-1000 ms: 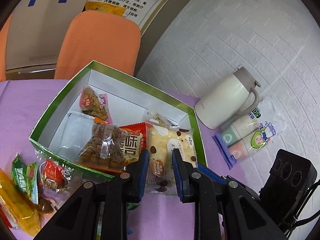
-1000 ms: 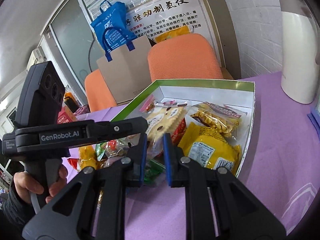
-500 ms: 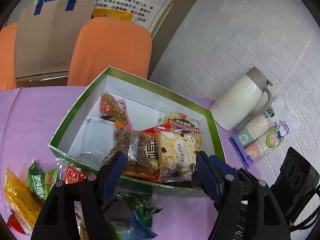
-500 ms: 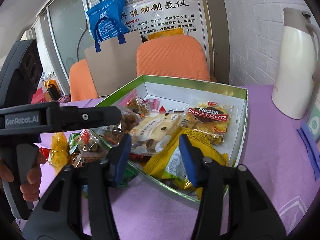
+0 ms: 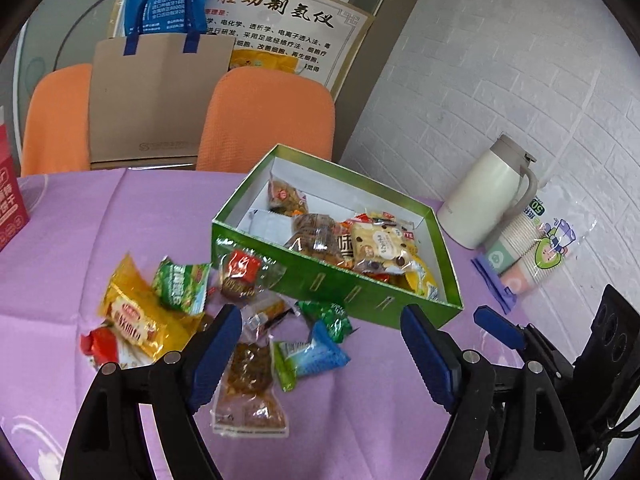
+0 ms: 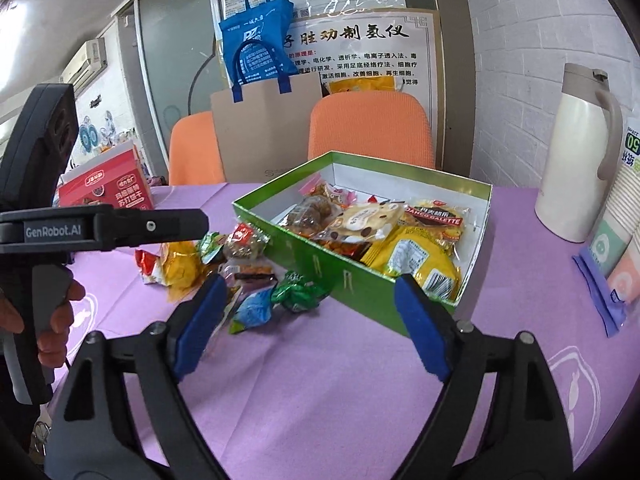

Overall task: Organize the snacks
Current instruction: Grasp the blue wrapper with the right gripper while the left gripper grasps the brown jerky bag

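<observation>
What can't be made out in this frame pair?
- Bottom layer of the green box: both views, covered by the snack packets on top.
- Paper cup sleeve: right wrist view, cut off by the edge.
- Small print on the loose snacks: left wrist view, too small.

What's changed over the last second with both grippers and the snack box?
Both the left gripper and right gripper have just been opening and pulled back from the green cardboard box; nothing sits between their jaws. Box, loose snack packets and white jug stayed put.
</observation>
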A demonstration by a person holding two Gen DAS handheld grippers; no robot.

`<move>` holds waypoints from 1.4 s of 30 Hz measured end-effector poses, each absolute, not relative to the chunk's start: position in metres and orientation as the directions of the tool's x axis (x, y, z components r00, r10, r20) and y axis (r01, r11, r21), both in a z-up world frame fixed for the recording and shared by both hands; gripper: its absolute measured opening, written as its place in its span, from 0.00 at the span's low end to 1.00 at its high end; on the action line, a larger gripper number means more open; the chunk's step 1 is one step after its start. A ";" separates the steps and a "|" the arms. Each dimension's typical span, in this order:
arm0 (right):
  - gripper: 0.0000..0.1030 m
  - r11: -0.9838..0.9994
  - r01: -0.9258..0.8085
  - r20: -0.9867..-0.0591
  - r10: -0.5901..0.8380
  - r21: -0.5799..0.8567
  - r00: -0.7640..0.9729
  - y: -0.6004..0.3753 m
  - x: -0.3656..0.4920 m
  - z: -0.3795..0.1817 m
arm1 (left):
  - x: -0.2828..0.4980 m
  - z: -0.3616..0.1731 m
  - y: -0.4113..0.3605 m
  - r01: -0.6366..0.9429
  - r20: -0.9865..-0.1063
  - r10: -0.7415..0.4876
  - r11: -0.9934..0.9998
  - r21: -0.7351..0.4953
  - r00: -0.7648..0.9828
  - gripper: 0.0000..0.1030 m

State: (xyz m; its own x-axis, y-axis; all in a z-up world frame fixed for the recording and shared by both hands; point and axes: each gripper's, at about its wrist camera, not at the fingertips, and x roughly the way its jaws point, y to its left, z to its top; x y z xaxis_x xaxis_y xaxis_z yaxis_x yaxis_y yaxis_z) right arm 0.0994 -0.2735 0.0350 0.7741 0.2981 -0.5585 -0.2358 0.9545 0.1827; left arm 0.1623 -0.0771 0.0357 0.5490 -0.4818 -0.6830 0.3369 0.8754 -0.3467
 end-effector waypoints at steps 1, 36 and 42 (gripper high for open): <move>0.84 0.953 -0.244 -0.563 0.304 0.182 0.769 -0.271 0.097 0.034 | 0.158 0.033 -0.073 0.330 -0.687 -0.477 0.878 -0.346 0.549 0.81; 0.26 0.911 -0.246 -0.738 0.412 0.331 0.534 -0.243 0.112 -0.038 | 0.134 -0.031 -0.035 0.344 -0.714 -0.522 0.851 -0.398 0.467 0.83; 0.28 0.906 -0.230 -0.729 0.424 0.356 0.537 -0.253 0.101 -0.038 | 0.173 -0.049 -0.066 0.332 -0.773 -0.452 0.885 -0.326 0.445 0.70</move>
